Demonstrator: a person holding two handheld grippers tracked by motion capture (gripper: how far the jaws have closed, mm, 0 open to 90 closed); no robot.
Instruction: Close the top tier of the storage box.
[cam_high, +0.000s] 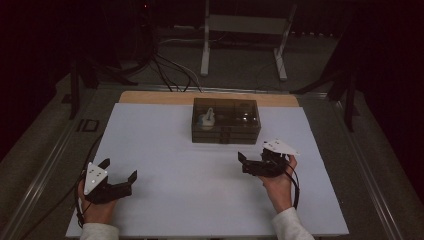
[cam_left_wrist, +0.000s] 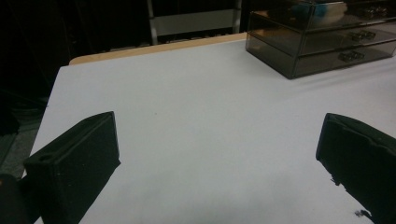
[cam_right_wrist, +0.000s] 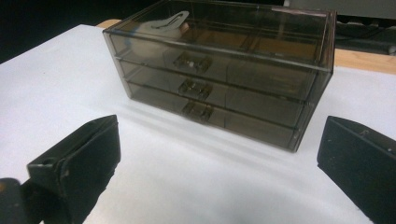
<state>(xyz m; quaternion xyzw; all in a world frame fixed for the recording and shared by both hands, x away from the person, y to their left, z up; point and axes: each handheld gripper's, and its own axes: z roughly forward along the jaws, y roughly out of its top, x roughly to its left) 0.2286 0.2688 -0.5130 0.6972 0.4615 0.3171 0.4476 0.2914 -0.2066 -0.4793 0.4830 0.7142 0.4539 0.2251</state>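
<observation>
Right gripper view: drawer box (cam_right_wrist: 219, 74) sat at the far middle of the white mat (cam_right_wrist: 196, 186), all three drawers closed.
Right gripper (cam_high: 254, 164) hovered near its front, jaws spread wide and empty; left gripper (cam_high: 117, 176) rested well apart, likewise released. Recommended approach was level and centred on one handle (cam_right_wrist: 192, 62), closing before pulling straight.

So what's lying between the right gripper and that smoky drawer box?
Nothing: only bare white tabletop lies between the open right gripper and the drawer box in the right gripper view; the high view shows the same gap.
</observation>
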